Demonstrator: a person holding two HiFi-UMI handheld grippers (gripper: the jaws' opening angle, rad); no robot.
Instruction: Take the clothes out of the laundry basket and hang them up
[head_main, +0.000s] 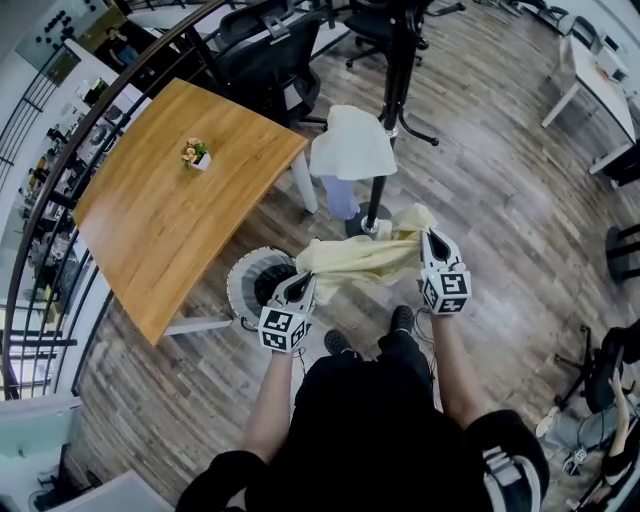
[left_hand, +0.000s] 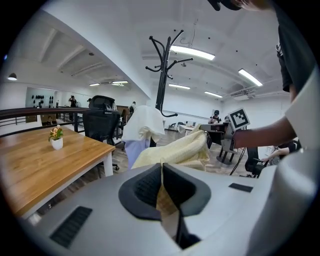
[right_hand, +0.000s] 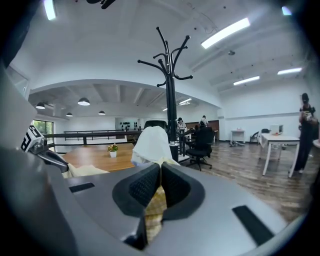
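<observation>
Taking the coat stand (head_main: 394, 90) as the fixed mark: off to its left is the wooden table (head_main: 160, 220) with a small flower pot (head_main: 196, 154) on it. The round laundry basket (head_main: 245, 285) sits on the floor between the table's corner and the foot of the stand.

The left gripper (head_main: 300, 284) hangs over the basket's near rim, its jaws pinched tight on one end of the pale yellow garment (head_main: 360, 262). The weave shows squeezed between the pads. From there the cloth runs across to the right as a sagging band, clear of the basket and in front of the stand's foot. Its long axis lies crosswise to the pole.

A white garment (head_main: 352, 143) already drapes from the stand, with a lilac piece (head_main: 340, 195) beneath it.

The right gripper (head_main: 432, 238), just right of the stand's foot, is clamped on the other end, yellow fabric caught in its closed jaws.

From where I stand, the right hand is the nearer to the pole. The bare hooks (right_hand: 165, 65) sit above and beyond both grippers, so the cloth will likely have to go up and forward, right end leading.
</observation>
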